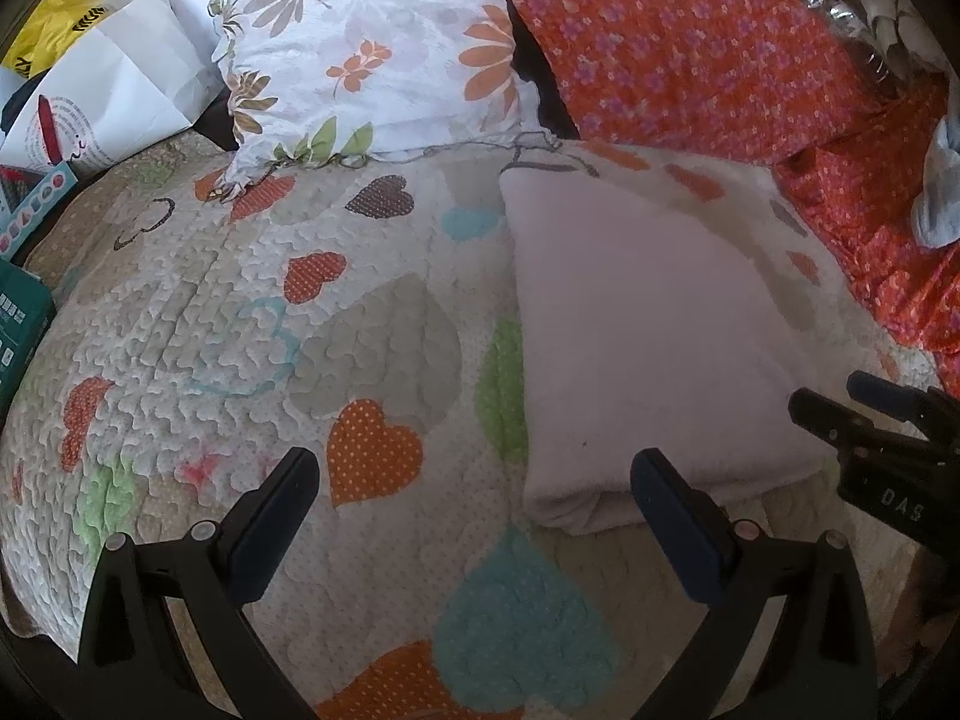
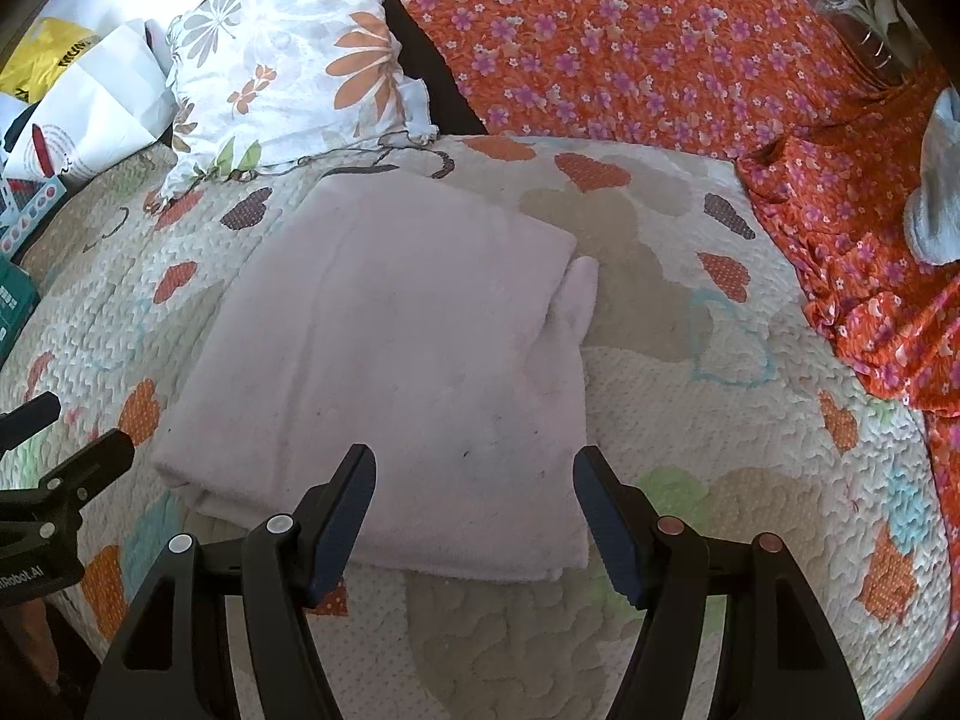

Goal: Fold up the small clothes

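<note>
A pale pink folded cloth (image 2: pixel 396 360) lies flat on the heart-patterned quilt (image 2: pixel 690 420); it also shows in the left wrist view (image 1: pixel 642 348), right of centre. My right gripper (image 2: pixel 474 480) is open and empty, hovering over the cloth's near edge. My left gripper (image 1: pixel 474 480) is open and empty, over the quilt just left of the cloth's near left corner. The right gripper shows at the right edge of the left wrist view (image 1: pixel 888 420); the left one shows at the left edge of the right wrist view (image 2: pixel 54 468).
A floral white pillow (image 1: pixel 372 54) and an orange flowered blanket (image 1: pixel 690 42) lie at the back. White and yellow bags (image 1: pixel 114 78) and boxes (image 1: pixel 24 312) sit at the left. A grey cloth (image 2: pixel 936 204) lies on the blanket at the right.
</note>
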The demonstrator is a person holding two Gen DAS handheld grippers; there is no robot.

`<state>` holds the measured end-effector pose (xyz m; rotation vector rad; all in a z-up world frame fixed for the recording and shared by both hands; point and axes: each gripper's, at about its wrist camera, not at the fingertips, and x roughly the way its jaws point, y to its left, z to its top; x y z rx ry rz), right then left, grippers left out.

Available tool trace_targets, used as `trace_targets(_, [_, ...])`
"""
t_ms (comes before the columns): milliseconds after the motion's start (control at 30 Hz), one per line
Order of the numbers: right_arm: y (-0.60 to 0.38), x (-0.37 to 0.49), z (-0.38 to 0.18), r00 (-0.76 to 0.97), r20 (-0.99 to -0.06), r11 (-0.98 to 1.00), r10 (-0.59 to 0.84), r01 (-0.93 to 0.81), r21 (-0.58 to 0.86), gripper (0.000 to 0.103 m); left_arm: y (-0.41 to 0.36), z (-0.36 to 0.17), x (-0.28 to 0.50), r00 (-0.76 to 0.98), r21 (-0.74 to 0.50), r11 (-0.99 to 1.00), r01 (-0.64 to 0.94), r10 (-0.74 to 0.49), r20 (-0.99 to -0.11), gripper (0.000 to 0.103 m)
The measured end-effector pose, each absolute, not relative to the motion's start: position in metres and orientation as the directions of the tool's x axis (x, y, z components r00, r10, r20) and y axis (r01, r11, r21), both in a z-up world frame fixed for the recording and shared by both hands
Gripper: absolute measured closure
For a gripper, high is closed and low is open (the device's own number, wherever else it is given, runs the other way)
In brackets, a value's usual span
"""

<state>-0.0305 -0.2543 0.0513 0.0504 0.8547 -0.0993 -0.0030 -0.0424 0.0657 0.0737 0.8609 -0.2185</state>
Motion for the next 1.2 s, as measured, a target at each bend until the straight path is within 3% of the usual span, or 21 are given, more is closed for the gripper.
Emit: trace_targets(1200, [-0.247, -0.030, 0.045, 0.631, -0.773, 0.996, -0.067, 0.087, -0.015, 0.029, -0.044, 0.045, -0.001, 0.558, -0.050, 0.974, 0.220, -0.168, -0.813, 0.000])
